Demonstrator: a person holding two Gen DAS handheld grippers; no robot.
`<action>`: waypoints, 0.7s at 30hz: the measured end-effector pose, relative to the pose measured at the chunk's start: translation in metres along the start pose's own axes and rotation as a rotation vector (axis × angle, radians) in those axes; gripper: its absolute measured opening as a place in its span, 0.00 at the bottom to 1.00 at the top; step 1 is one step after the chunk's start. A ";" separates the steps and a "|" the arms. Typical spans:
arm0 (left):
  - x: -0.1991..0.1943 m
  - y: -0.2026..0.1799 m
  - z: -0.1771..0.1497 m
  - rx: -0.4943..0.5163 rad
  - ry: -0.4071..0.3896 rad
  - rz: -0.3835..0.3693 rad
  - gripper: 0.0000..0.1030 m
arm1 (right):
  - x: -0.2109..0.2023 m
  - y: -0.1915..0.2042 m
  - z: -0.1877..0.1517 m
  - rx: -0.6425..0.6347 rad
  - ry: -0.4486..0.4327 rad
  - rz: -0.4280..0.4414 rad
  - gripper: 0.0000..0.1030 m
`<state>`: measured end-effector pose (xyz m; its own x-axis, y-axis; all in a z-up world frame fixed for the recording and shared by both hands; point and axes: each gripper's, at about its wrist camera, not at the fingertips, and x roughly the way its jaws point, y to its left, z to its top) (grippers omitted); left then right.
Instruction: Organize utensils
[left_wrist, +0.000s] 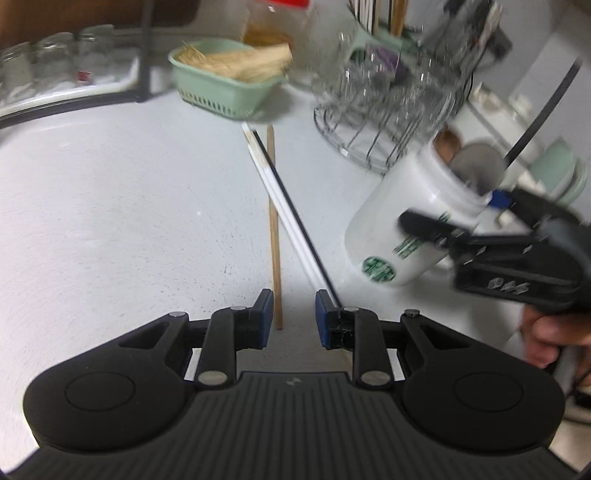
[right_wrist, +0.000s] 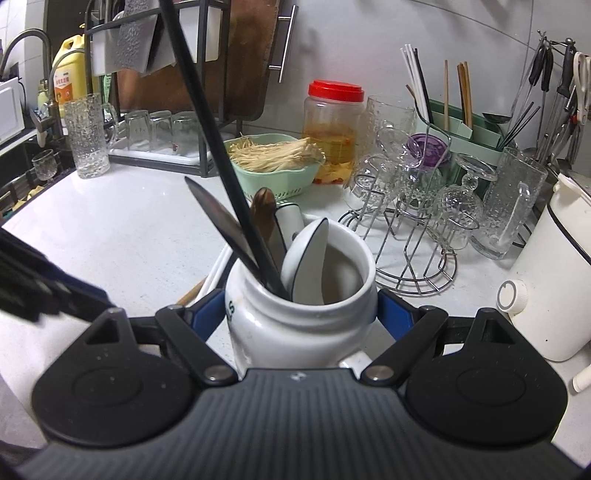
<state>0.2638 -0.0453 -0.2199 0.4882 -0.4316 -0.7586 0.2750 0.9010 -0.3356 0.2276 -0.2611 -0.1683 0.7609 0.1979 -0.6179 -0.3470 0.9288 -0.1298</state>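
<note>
Right now my right gripper (right_wrist: 301, 306) is clamped on the white ceramic jar with green lettering (right_wrist: 299, 317), its blue pads pressed to either side of the jar's shoulder, and the left wrist view shows the jar tipped over toward the loose sticks. Inside it I can see a white ceramic soup spoon with a dark rim (right_wrist: 306, 262), a long black utensil handle (right_wrist: 207, 129), a flat dark blade-like piece (right_wrist: 218, 218) and a brown wooden handle (right_wrist: 263, 206), so part of the sorting looks done. My left gripper (left_wrist: 294, 317) holds nothing, its blue pads apart, low over the pale grey countertop (left_wrist: 110, 203). Just ahead of it lie the leftovers: one light wooden chopstick (left_wrist: 274, 236) beside its left pad, and a pair of white chopsticks (left_wrist: 284, 210) with a thin black one (left_wrist: 295, 221) against them, running past its right pad. These four still need gathering, I judge, and dropping into the jar held near them on the right. Further back stand a mint green plastic basket of pale straw-coloured strands (right_wrist: 273, 162), a wire rack of upturned glasses (right_wrist: 410, 221) and a green caddy already holding chopsticks (right_wrist: 465, 125); whether the loose sticks belong there instead, I cannot tell.
</note>
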 end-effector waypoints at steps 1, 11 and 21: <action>0.006 0.000 0.000 0.015 0.003 -0.002 0.27 | 0.000 0.000 0.000 0.002 -0.003 -0.002 0.87; 0.039 -0.009 0.015 0.108 0.016 0.085 0.05 | 0.000 0.000 0.000 0.007 -0.010 -0.006 0.87; 0.009 -0.004 -0.001 0.049 0.092 0.137 0.04 | 0.002 -0.001 0.004 0.017 0.025 -0.008 0.87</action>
<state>0.2659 -0.0521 -0.2259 0.4465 -0.2966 -0.8442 0.2520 0.9469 -0.1995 0.2315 -0.2600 -0.1669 0.7499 0.1828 -0.6358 -0.3313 0.9357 -0.1217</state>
